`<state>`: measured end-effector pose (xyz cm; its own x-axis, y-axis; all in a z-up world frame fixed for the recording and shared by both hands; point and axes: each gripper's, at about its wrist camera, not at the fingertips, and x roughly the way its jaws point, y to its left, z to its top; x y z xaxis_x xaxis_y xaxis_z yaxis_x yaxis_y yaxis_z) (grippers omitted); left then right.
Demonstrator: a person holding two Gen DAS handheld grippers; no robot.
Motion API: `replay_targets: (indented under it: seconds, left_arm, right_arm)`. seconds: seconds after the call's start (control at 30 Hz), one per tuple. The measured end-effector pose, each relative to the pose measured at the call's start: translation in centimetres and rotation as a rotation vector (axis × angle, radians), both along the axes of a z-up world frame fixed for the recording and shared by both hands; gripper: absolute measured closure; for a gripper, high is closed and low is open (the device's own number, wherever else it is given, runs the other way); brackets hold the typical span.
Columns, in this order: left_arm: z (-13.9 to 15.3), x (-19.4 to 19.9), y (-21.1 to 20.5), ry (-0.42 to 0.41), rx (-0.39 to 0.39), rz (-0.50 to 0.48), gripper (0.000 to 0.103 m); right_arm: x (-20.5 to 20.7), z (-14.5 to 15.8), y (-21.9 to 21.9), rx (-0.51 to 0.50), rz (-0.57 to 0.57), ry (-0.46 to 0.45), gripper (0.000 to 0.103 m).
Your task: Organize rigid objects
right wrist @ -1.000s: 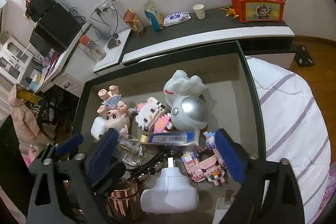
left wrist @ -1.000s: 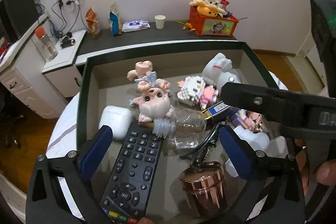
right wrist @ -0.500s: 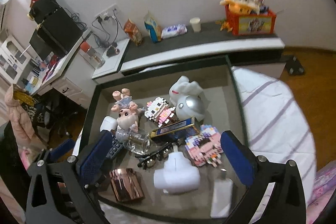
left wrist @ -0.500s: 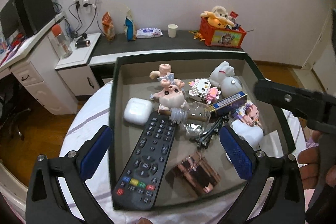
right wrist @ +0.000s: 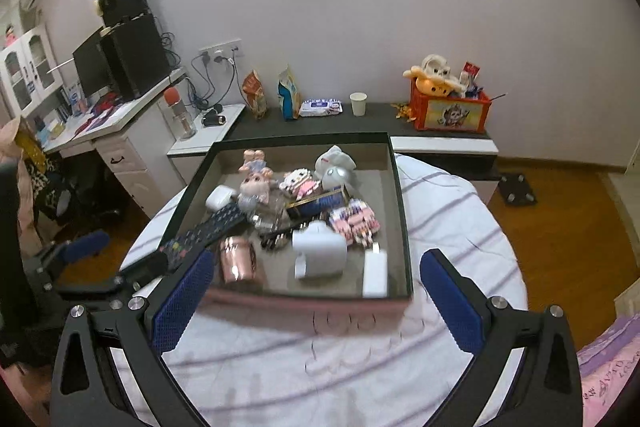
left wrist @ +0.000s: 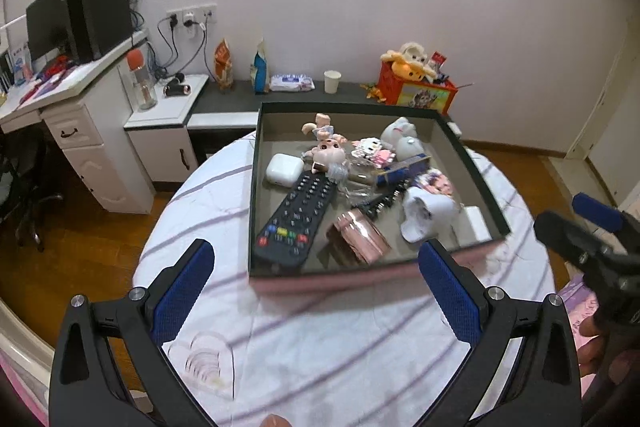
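Black tray (left wrist: 476,163) — 1 remote (left wrist: 296,217), 2 grippers splayed, empty.

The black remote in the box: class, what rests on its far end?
The pig doll and a clear bottle crowd the black remote's far end; whether they truly rest on it is hidden.

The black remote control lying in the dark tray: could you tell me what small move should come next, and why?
Probably lower the open left gripper toward the black remote control. It lies at the near left of the dark tray, and both grippers are open and empty, with the right gripper farther from it.
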<state>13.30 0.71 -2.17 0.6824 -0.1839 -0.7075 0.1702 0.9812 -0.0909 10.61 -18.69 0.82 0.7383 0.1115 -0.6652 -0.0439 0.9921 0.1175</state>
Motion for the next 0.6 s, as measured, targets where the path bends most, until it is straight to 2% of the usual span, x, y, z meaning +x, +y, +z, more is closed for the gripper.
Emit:
replay_targets:
  seconds: [0.27, 0.6]
  left_arm:
    - [2.3, -7.3, 0.7, -0.083, -0.041, -0.003, 0.0]
    - [2.8, -15.2, 2.8, -0.16, -0.041, 0.043, 0.0]
  right_arm:
    - [-7.3, 0.9, 0.7, -0.043, -0.001, -0.063, 0.0]
    - [-13.9, 1.0, 0.6, -0.068, -0.034, -0.131, 0.0]
